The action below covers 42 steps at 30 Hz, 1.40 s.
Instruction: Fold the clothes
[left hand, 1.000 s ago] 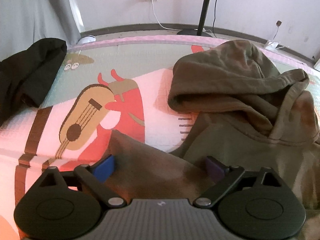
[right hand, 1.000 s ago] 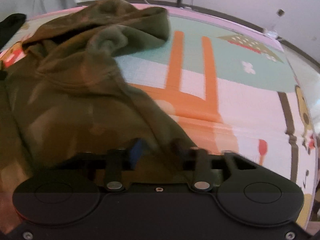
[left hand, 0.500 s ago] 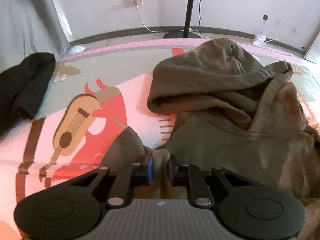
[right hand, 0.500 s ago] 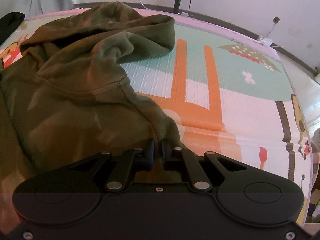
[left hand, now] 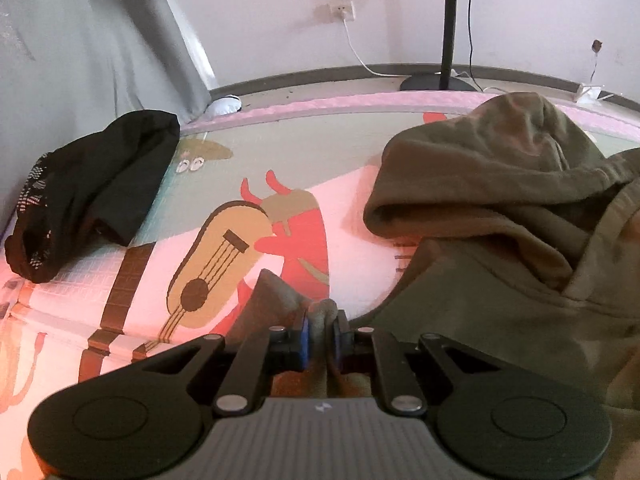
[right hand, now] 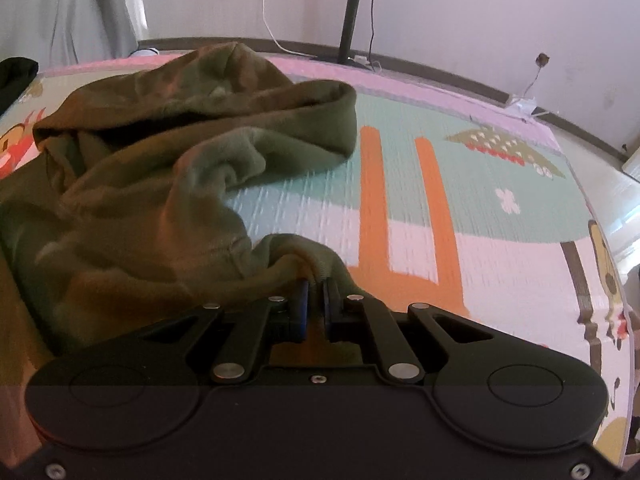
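Observation:
An olive-green hoodie (left hand: 500,264) lies crumpled on a printed play mat (left hand: 280,160), its hood bunched toward the far side. My left gripper (left hand: 320,326) is shut on a fold of the hoodie's left edge, lifted slightly off the mat. In the right wrist view the same olive hoodie (right hand: 160,184) spreads to the left. There my right gripper (right hand: 314,294) is shut on a bunched fold at the garment's right edge. Fabric bulges up between both pairs of blue pads.
A black garment (left hand: 92,188) lies heaped at the mat's far left corner. Behind the mat are a grey curtain (left hand: 100,40), a lamp stand with round base (left hand: 440,80), a wall socket with white cable (left hand: 342,12), and the mat's right edge (right hand: 592,208).
Both grippers went from open around the hoodie's edges to shut on the cloth. Both then rose, pulling the pinched folds up off the mat.

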Each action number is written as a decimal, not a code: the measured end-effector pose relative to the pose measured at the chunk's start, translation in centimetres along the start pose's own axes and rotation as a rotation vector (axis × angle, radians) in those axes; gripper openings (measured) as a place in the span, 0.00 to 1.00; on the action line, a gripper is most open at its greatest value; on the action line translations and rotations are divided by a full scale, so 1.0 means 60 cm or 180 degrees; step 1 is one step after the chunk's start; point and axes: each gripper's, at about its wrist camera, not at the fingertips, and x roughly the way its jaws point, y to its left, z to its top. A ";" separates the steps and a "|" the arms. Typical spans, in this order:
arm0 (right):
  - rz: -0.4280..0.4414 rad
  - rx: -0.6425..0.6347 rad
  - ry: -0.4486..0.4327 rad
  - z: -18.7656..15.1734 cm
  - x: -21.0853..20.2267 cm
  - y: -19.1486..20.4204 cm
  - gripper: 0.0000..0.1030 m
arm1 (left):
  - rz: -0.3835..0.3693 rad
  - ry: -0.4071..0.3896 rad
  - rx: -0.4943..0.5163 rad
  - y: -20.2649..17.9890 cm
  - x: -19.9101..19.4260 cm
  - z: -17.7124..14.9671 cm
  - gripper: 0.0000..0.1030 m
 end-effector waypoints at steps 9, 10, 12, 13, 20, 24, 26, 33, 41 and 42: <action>-0.0046 0.0054 -0.0041 0.017 0.029 0.009 0.06 | 0.0133 0.0005 -0.0085 -0.005 0.002 0.004 0.19; -0.0004 0.0100 -0.0031 0.016 0.029 0.005 0.09 | 0.0144 0.0002 -0.0090 -0.006 0.001 0.005 0.21; 0.0075 0.0189 -0.0011 0.013 0.027 -0.004 0.19 | 0.0163 -0.0011 -0.0100 -0.007 -0.001 0.005 0.27; 0.0054 0.0219 -0.0014 0.012 0.024 -0.009 0.30 | 0.0149 -0.0050 -0.0106 -0.007 -0.006 0.005 0.34; 0.0283 0.0330 -0.0190 -0.003 -0.043 -0.061 0.40 | -0.0080 -0.0373 -0.0038 -0.026 -0.073 0.016 0.72; 0.0355 0.0321 -0.0257 -0.026 -0.094 -0.082 0.41 | -0.0316 -0.0442 0.0194 -0.060 -0.115 0.010 0.75; 0.0360 0.0334 -0.0279 -0.042 -0.118 -0.090 0.41 | -0.0420 -0.0510 0.0342 -0.083 -0.137 -0.002 0.78; 0.0344 0.0438 -0.0299 -0.117 -0.191 -0.131 0.41 | -0.0901 -0.0587 0.0749 -0.162 -0.195 -0.061 0.79; 0.0068 0.0568 -0.0221 -0.220 -0.252 -0.200 0.42 | -0.1361 -0.0594 0.1241 -0.258 -0.245 -0.138 0.80; 0.0014 0.0618 -0.0223 -0.238 -0.263 -0.215 0.42 | -0.1409 -0.0592 0.1312 -0.271 -0.249 -0.148 0.80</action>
